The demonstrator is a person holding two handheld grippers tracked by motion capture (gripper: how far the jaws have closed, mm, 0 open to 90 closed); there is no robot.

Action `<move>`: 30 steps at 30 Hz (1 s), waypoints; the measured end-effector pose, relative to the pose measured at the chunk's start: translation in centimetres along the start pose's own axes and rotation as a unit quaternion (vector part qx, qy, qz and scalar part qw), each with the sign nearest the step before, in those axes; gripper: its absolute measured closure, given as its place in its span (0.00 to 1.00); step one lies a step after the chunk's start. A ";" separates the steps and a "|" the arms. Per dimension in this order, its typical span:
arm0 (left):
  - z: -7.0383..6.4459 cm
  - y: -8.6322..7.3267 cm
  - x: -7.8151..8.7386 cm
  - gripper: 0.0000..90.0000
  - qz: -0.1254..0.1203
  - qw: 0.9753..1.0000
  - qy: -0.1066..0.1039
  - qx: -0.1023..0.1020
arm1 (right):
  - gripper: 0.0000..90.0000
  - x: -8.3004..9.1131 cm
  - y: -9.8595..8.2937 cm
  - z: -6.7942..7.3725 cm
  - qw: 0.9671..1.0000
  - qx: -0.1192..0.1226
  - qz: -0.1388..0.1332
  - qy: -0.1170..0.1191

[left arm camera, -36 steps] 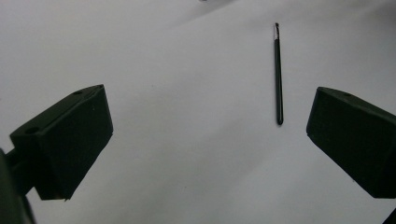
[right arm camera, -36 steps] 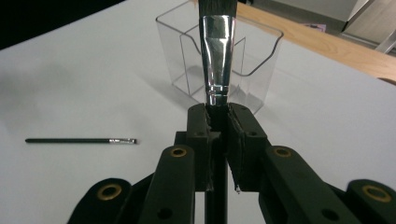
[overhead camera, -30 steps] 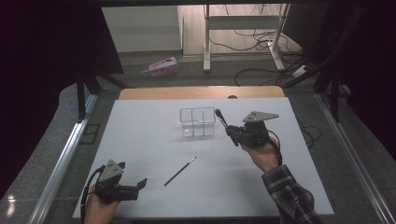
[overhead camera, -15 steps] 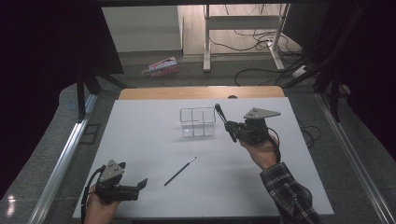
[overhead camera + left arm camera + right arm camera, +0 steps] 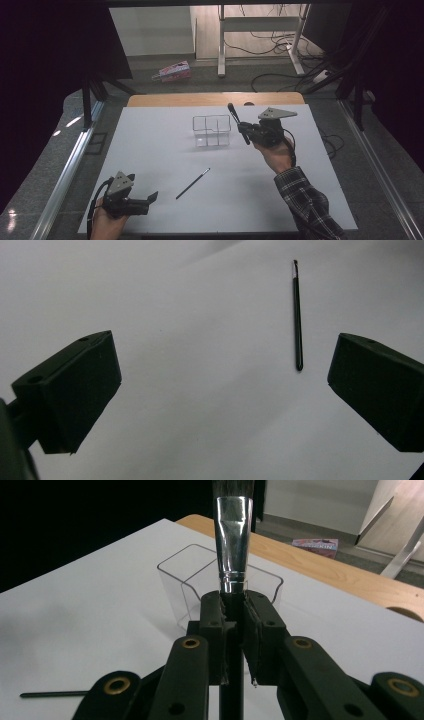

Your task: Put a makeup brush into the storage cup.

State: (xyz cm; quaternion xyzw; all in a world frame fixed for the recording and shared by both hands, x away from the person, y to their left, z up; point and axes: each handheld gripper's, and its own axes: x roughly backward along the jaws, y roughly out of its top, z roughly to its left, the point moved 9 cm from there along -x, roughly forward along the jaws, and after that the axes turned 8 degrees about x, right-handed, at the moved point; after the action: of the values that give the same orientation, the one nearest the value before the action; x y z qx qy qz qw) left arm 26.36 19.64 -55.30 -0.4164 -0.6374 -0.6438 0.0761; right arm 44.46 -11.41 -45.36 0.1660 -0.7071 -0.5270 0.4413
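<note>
My right gripper [image 5: 244,132] is shut on a black-handled brush [image 5: 236,120] with a silver ferrule [image 5: 233,540], held tilted just right of a clear two-compartment holder [image 5: 212,131]. In the right gripper view the jaws [image 5: 233,615] clamp the handle below the ferrule, with the holder [image 5: 186,582] close behind. A thin black stick with a pale tip [image 5: 192,183] lies flat on the white tabletop. My left gripper [image 5: 148,199] rests open at the near left; in its view the stick [image 5: 297,315] lies ahead between the spread jaws [image 5: 225,390], apart from both.
The white sheet [image 5: 150,150] covers the table, and a strip of bare wood [image 5: 165,99] shows along its far edge. On the floor beyond lie a pink box [image 5: 172,71], desk legs and cables. A metal rail [image 5: 67,170] runs along the left side.
My right gripper has lifted the brush slightly up and away, closer to the holder's top. The left gripper and the thin stick have stayed put.
</note>
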 end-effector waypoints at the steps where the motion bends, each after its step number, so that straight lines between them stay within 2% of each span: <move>1: 0.0 0.0 0.0 0.01 0.000 1.000 0.000 0.000 | 0.87 -0.1 0.1 -0.1 1.000 0.000 0.000 -0.001; 16: 0.0 0.0 0.0 0.01 -0.001 1.000 -0.001 0.001 | 0.87 -1.8 0.5 -1.1 1.000 -0.015 -0.005 -0.010; 30: 0.0 0.0 0.0 0.01 -0.003 1.000 -0.001 0.000 | 0.87 -3.4 1.5 -0.5 1.000 -0.005 -0.011 -0.006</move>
State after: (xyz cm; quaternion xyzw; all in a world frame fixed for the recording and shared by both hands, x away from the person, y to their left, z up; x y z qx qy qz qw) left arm 26.38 19.67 -55.26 -0.4153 -0.6389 -0.6434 0.0741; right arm 47.06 -8.77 -45.49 0.1681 -0.7050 -0.5364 0.4324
